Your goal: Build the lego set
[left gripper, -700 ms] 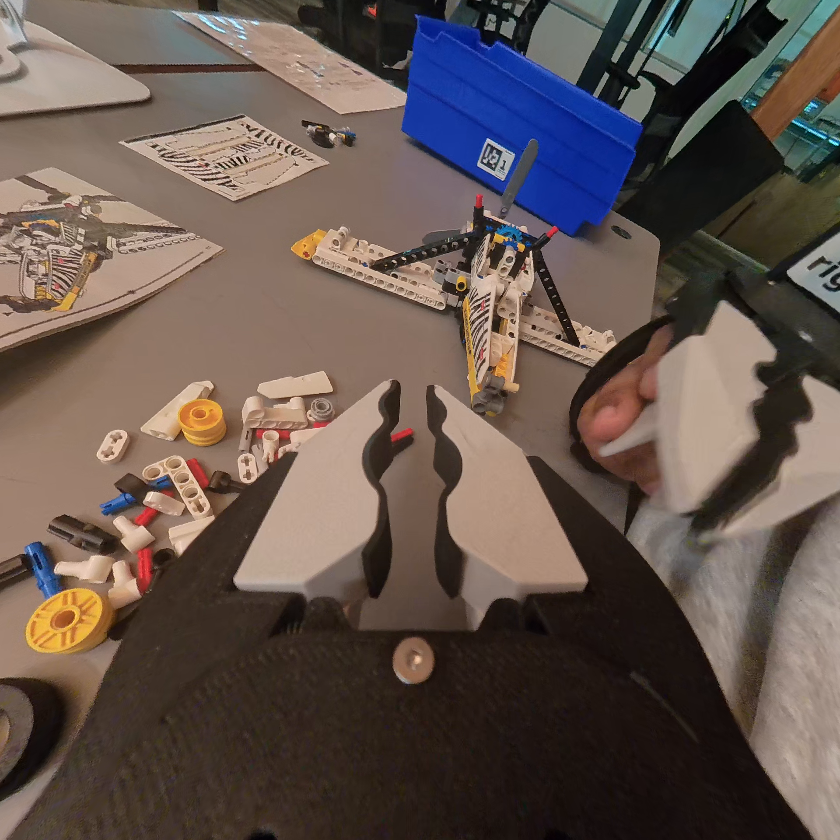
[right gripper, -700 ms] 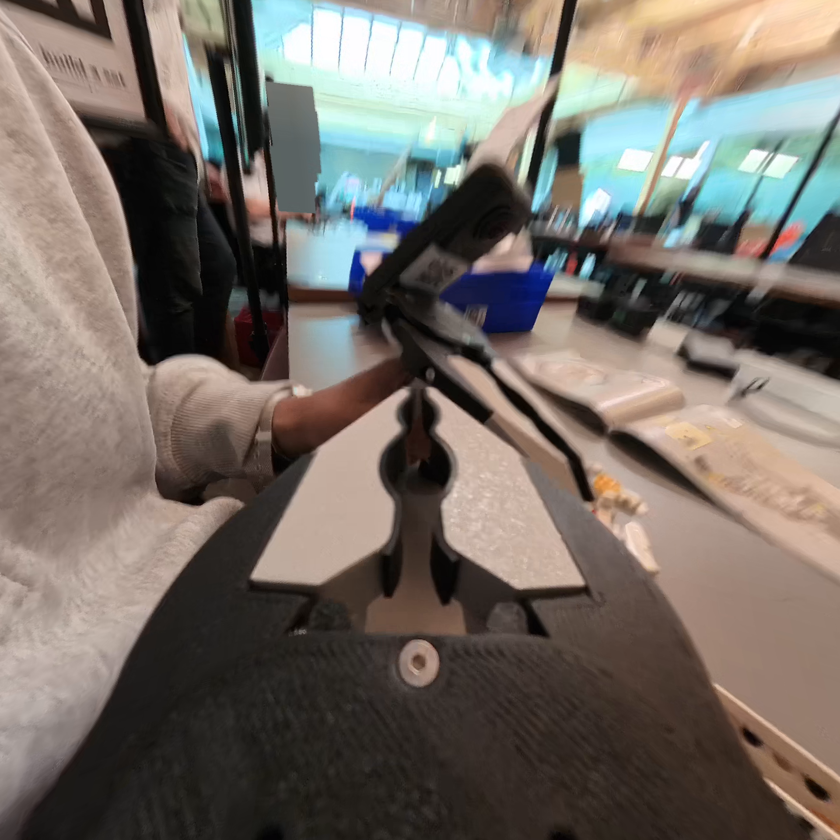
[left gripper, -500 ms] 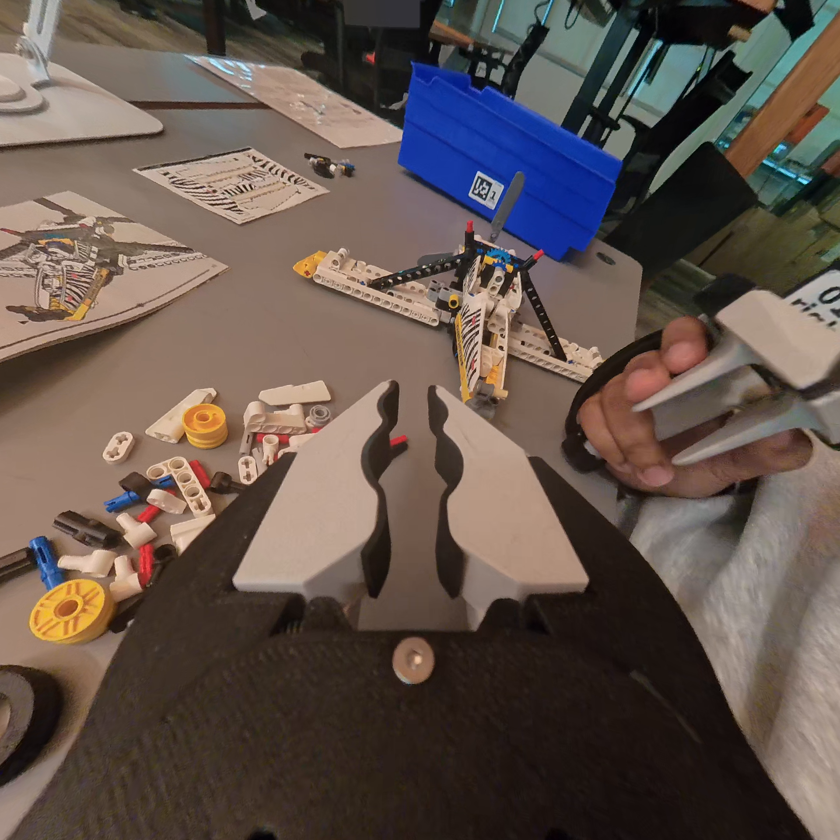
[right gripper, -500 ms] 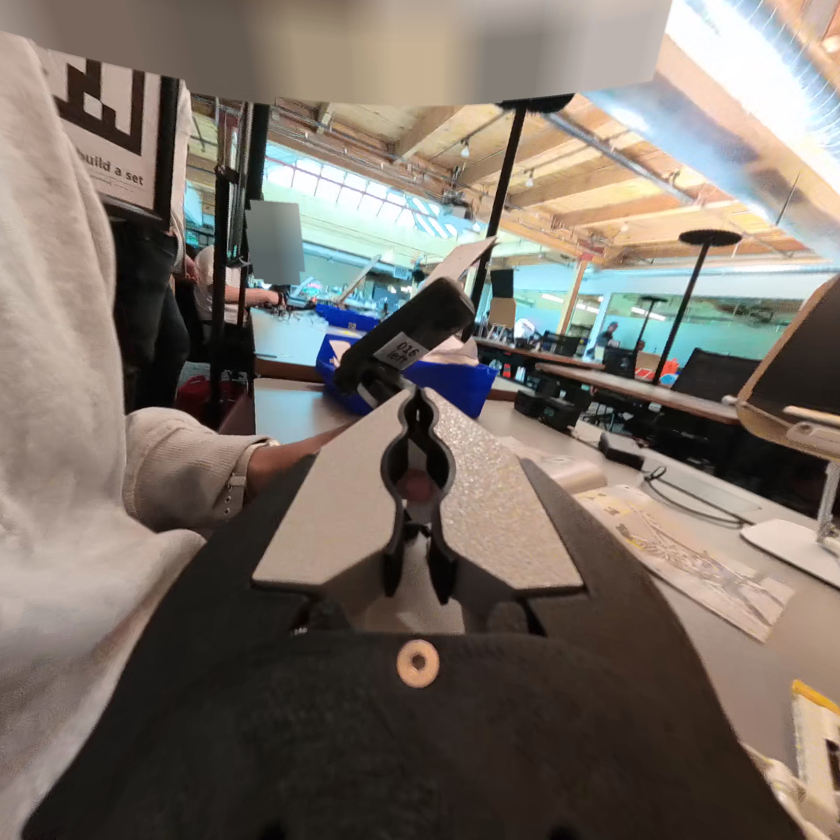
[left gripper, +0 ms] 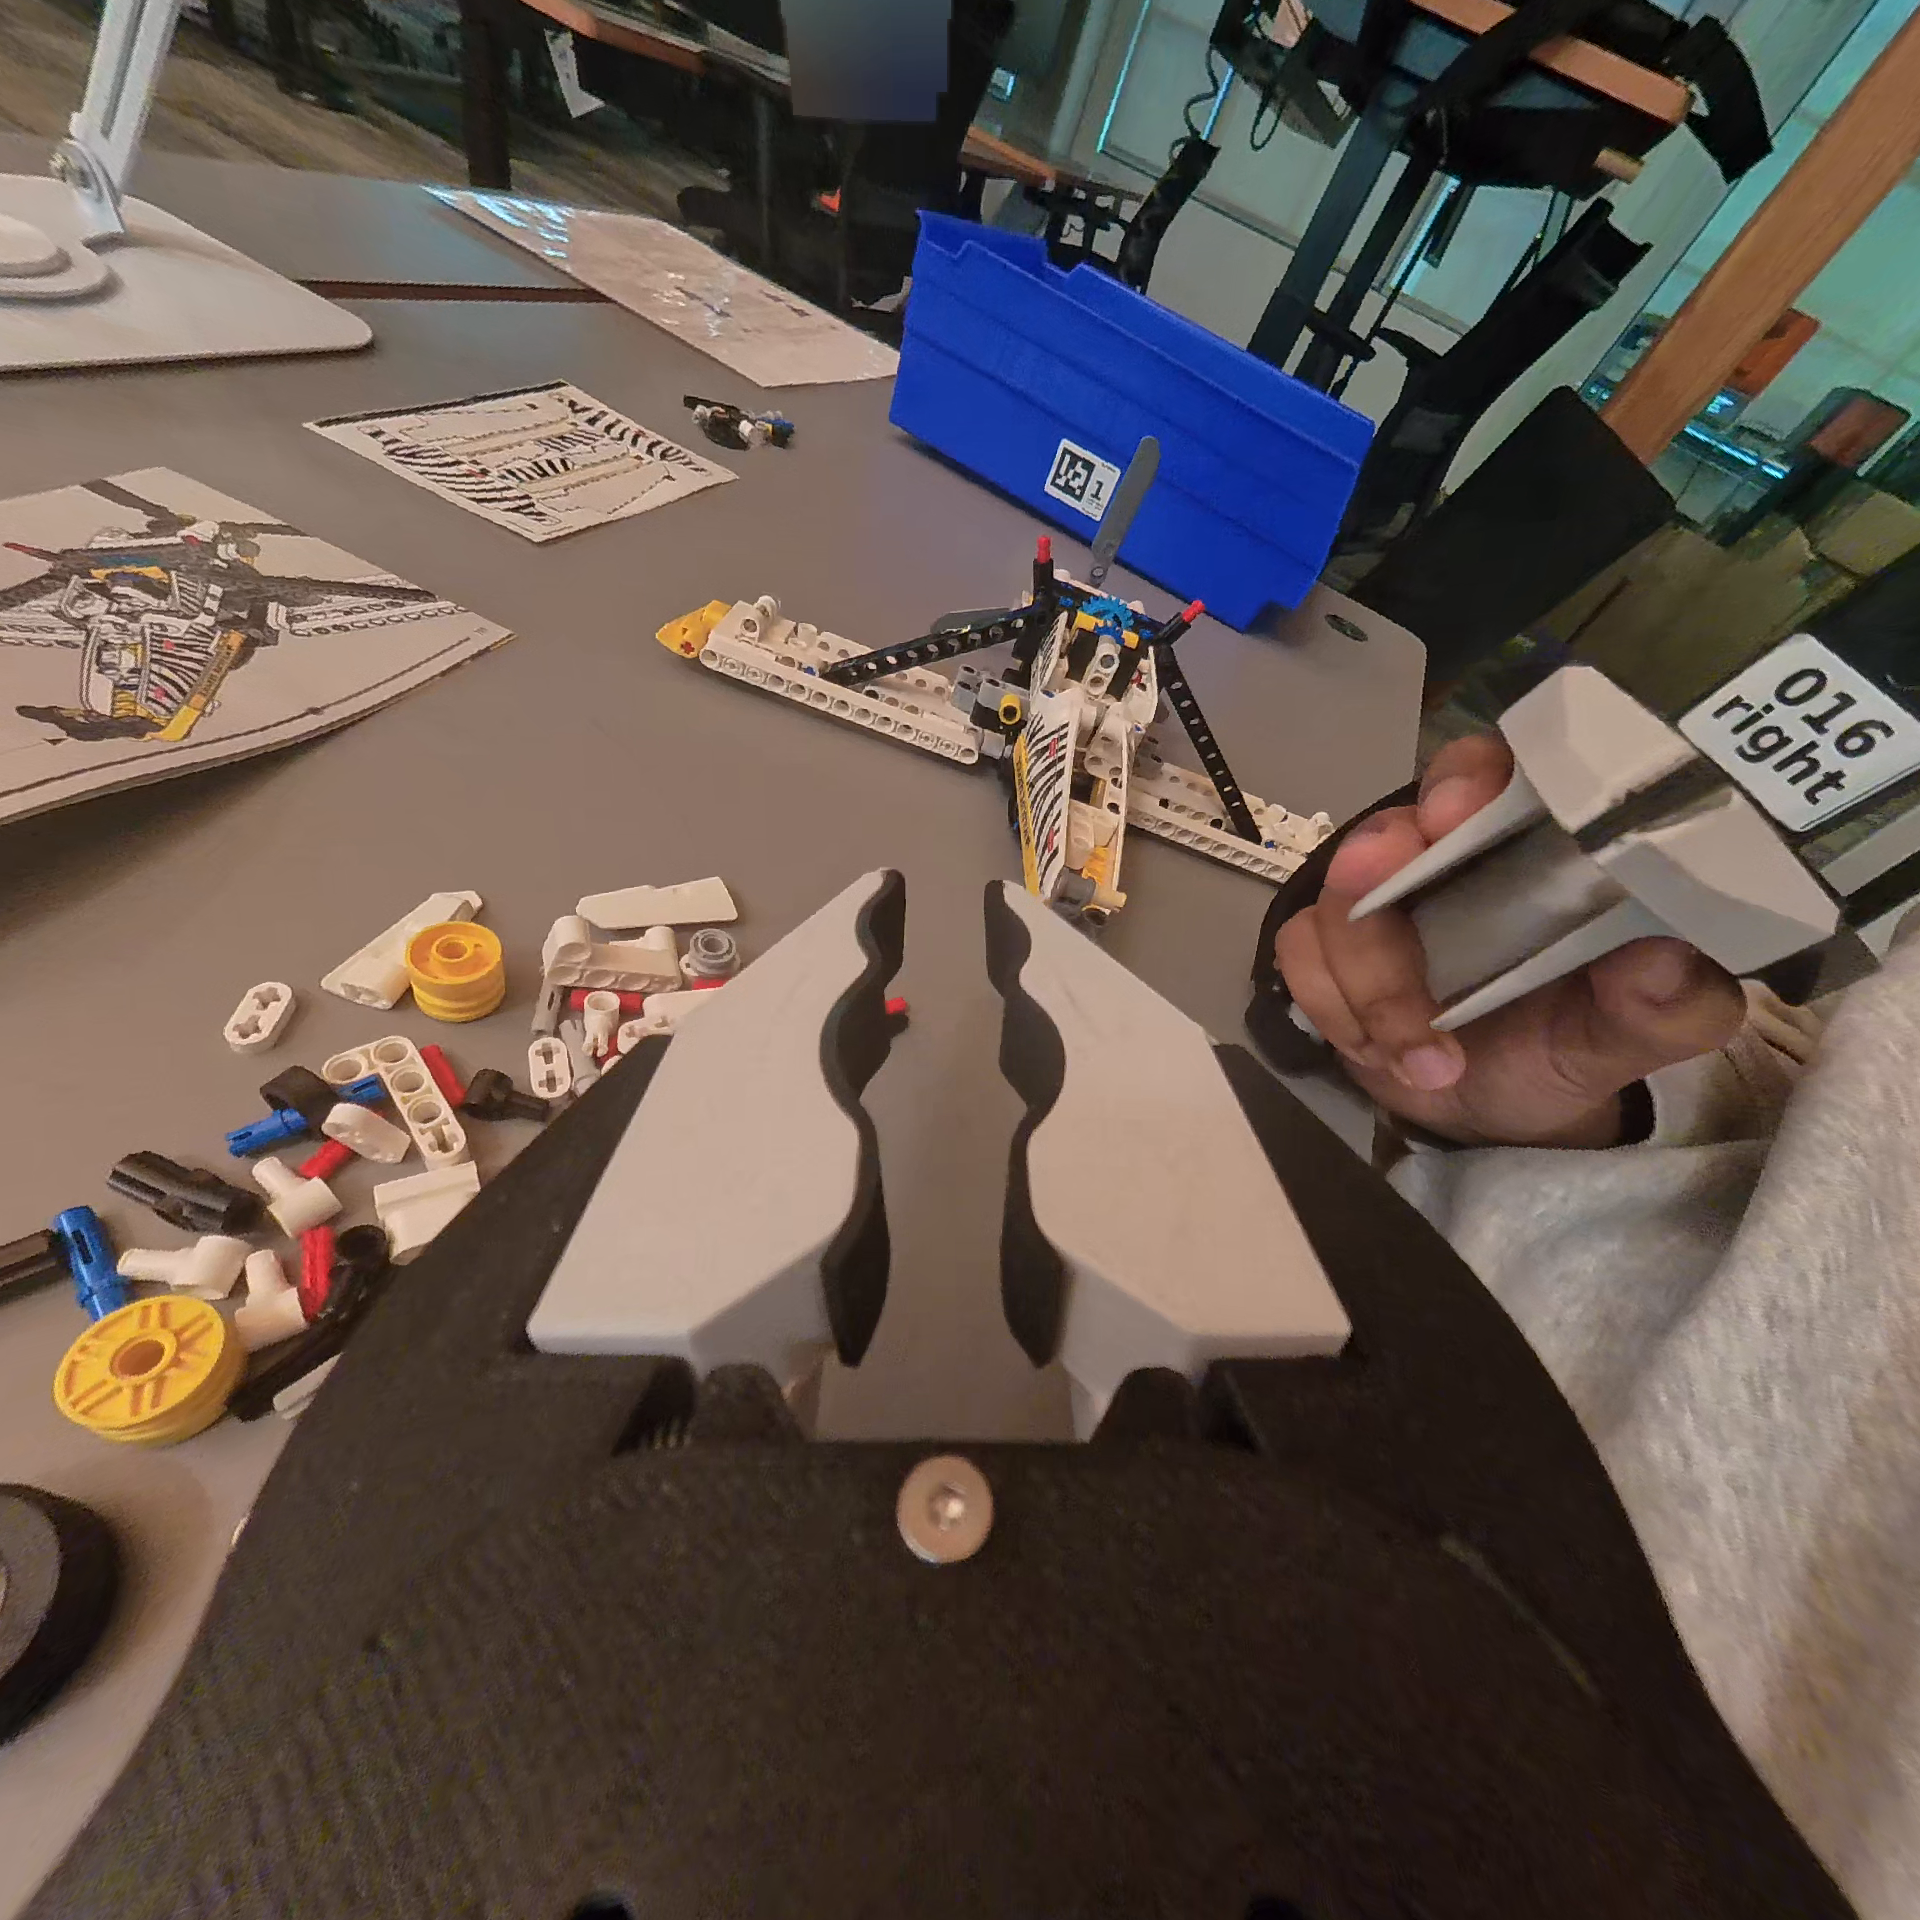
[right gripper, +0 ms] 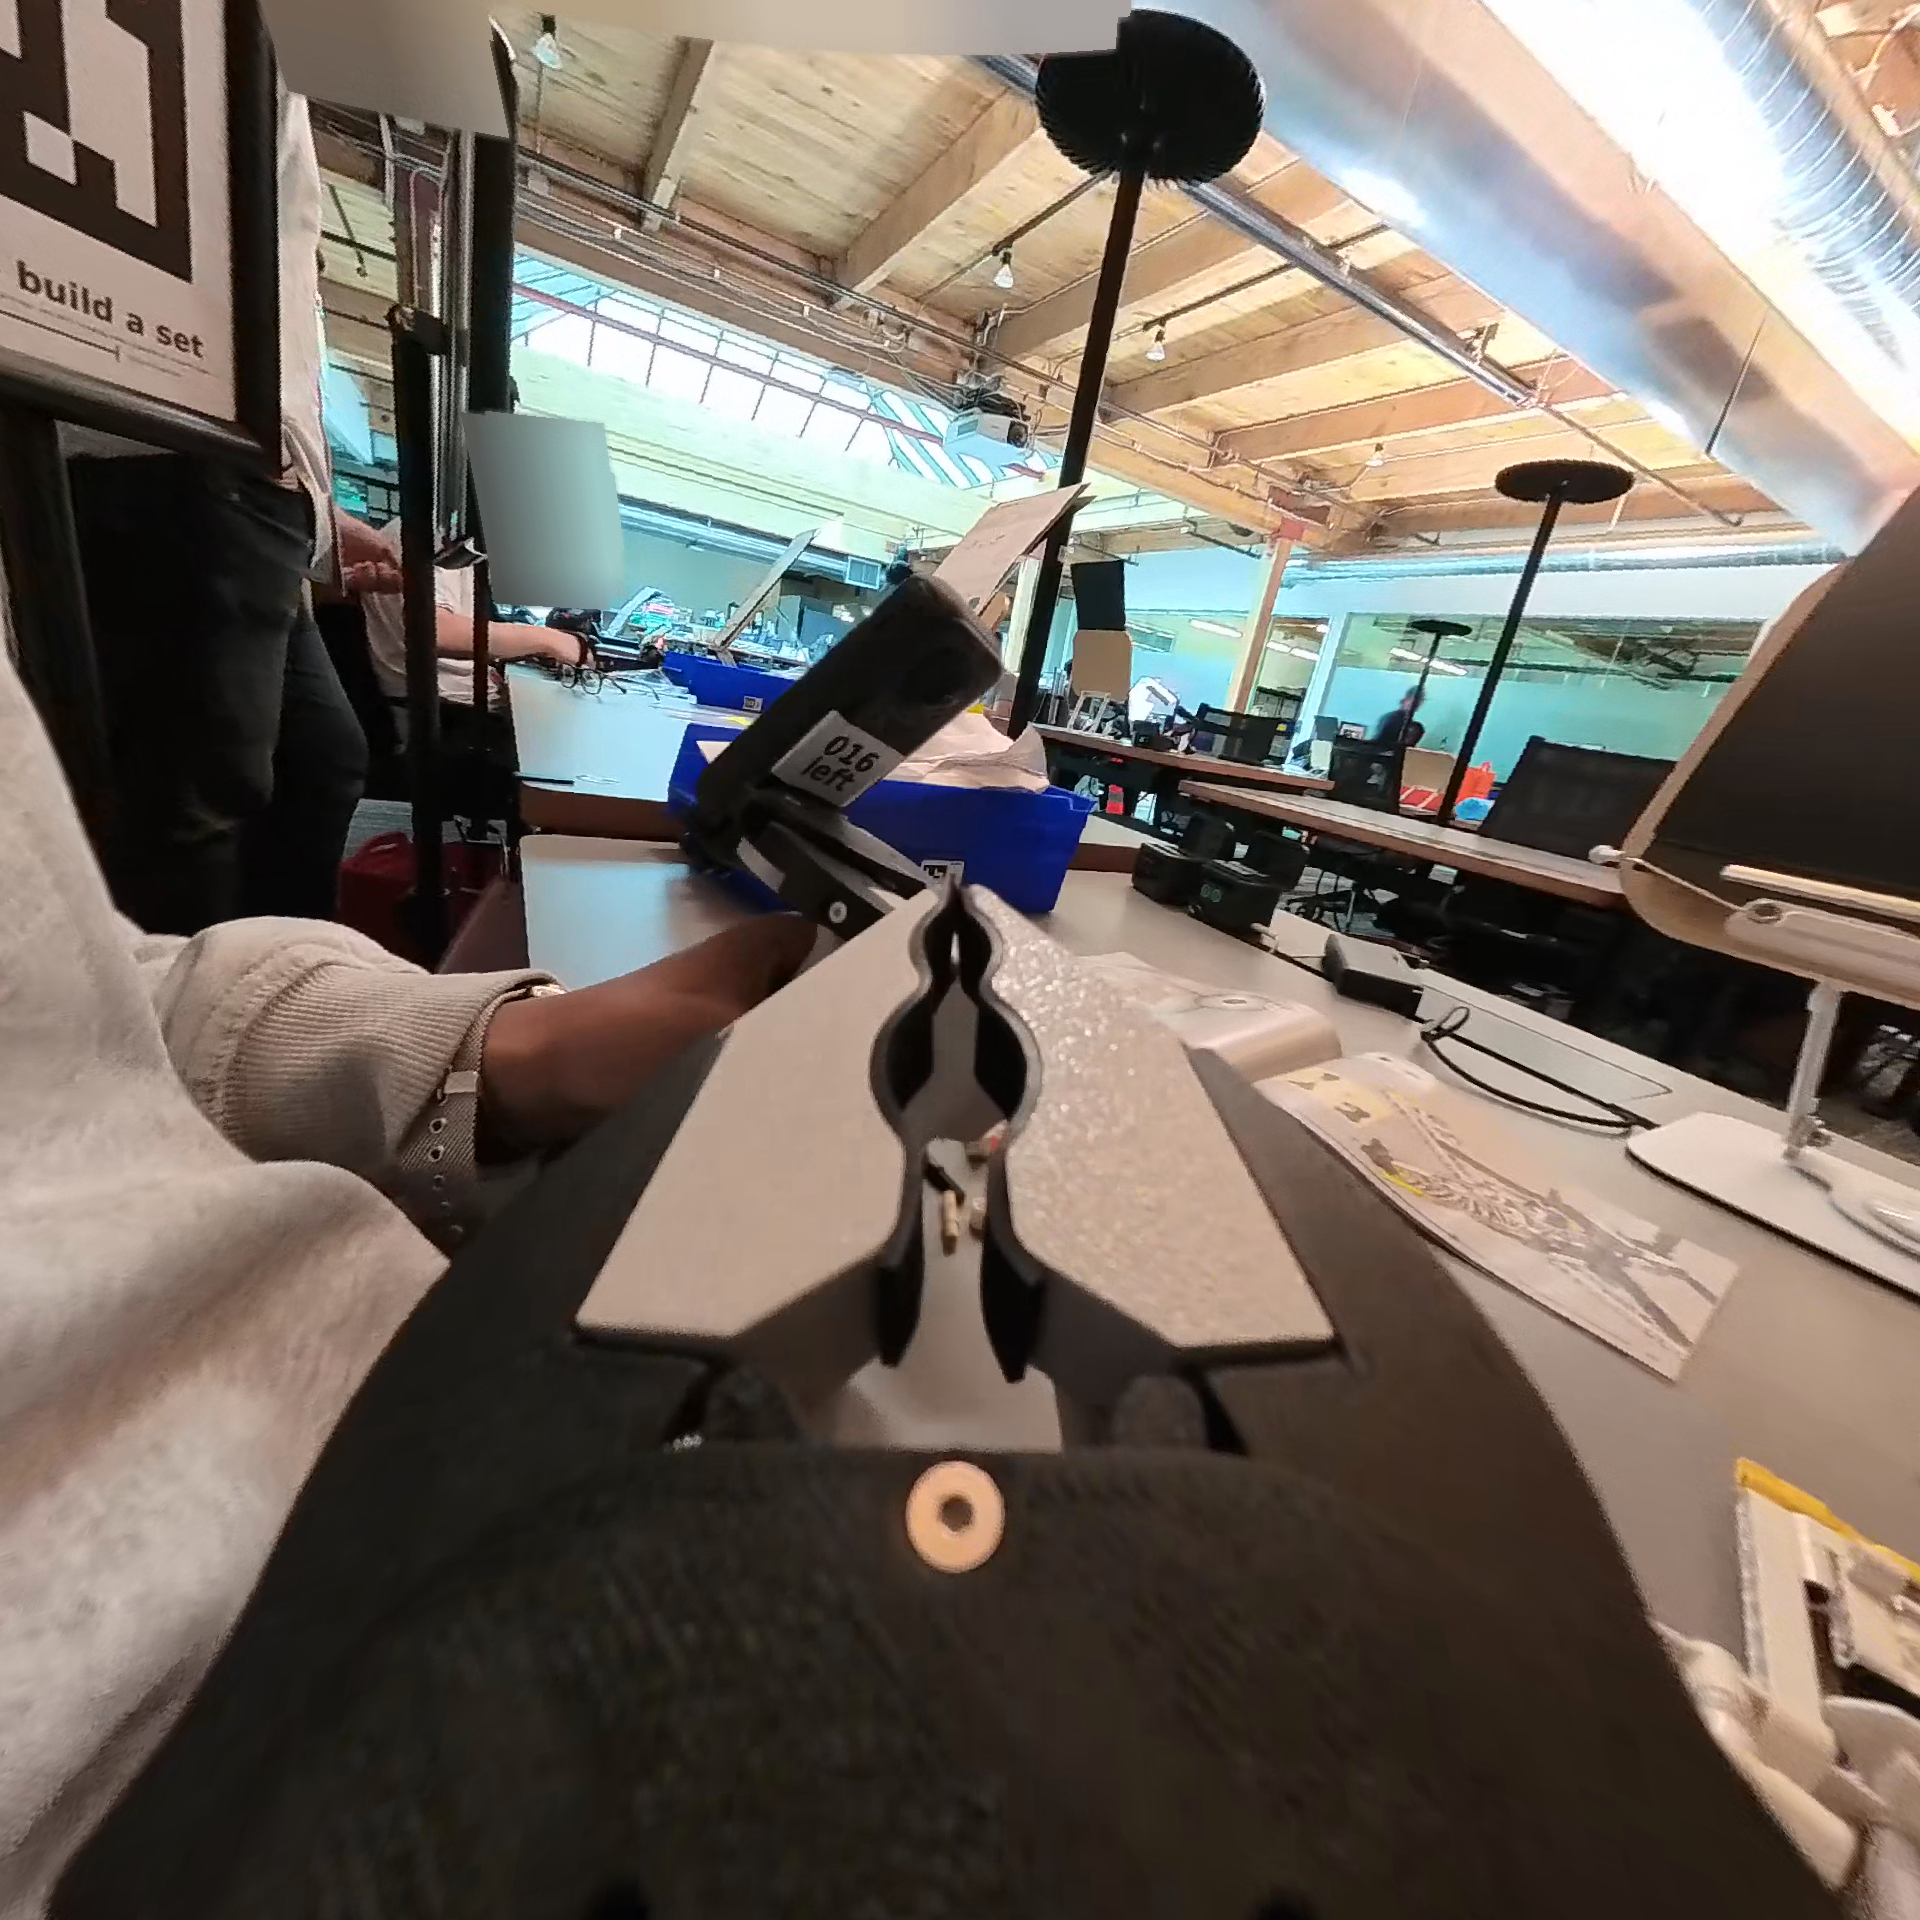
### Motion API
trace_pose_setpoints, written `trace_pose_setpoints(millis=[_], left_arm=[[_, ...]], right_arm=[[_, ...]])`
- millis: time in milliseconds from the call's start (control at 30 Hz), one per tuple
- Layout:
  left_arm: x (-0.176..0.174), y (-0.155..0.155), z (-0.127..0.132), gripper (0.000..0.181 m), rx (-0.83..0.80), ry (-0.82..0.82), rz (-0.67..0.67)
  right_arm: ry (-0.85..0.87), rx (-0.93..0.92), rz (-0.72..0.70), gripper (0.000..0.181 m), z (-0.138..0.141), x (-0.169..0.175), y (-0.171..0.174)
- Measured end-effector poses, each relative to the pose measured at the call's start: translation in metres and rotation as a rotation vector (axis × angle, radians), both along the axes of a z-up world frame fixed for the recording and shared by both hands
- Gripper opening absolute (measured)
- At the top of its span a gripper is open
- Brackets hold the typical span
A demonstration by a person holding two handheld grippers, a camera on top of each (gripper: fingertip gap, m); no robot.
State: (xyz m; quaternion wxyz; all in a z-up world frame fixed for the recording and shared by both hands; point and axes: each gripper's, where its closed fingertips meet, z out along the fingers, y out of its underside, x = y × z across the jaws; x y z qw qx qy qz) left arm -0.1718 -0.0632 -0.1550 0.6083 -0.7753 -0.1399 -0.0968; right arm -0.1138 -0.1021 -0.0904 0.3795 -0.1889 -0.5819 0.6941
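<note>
The part-built white, black and yellow lego model (left gripper: 1049, 717) lies on the grey table (left gripper: 582, 769); its corner shows in the right wrist view (right gripper: 1829, 1621). Loose lego pieces (left gripper: 416, 1060), with yellow wheels (left gripper: 140, 1366), lie left of my left gripper (left gripper: 940, 883). That gripper is open a little, empty, and held above the table short of the model. My right gripper (right gripper: 954, 906) is shut with its tips touching and nothing between them. It also shows at the right of the left wrist view (left gripper: 1455, 935), beside a hand (left gripper: 1455, 1018), off the table.
A blue bin (left gripper: 1122, 416) stands behind the model. An instruction booklet (left gripper: 187, 623), a sticker sheet (left gripper: 520, 457) and a white stand base (left gripper: 156, 301) lie at the left and back. Grey sleeves (left gripper: 1714, 1351) are close on the right.
The right gripper has swung from a blurred view to a steady one pointing across the room, and has shifted a little up and right. The left gripper's jaws have not changed.
</note>
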Motion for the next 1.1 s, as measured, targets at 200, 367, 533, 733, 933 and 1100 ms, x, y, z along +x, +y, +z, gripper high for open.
trace_pose_setpoints(millis=[200, 367, 533, 733, 933, 1100], left_arm=[[0.000, 0.002, -0.004, 0.014, -0.023, -0.007, 0.001], [-0.002, 0.005, -0.006, 0.016, -0.030, -0.036, 0.001], [-0.026, 0.001, 0.004, 0.017, -0.016, 0.053, 0.085], [-0.110, -0.020, 0.065, 0.031, -0.021, 0.318, 0.309], [-0.201, -0.025, 0.058, 0.015, -0.158, 0.522, 0.428], [-0.204, -0.049, 0.037, 0.017, -0.118, 0.362, 0.459]], right_arm=[[-0.078, -0.026, 0.084, 0.000, -0.011, -0.007, -0.006], [-0.094, -0.084, 0.117, 0.000, -0.011, -0.011, -0.002], [-0.131, -0.102, 0.134, 0.000, -0.011, -0.020, -0.007], [-0.094, 0.031, 0.119, 0.000, -0.019, -0.018, -0.026], [-0.078, -0.022, 0.134, 0.000, -0.014, -0.016, -0.020], [-0.077, -0.079, 0.151, 0.000, -0.009, -0.014, -0.012]])
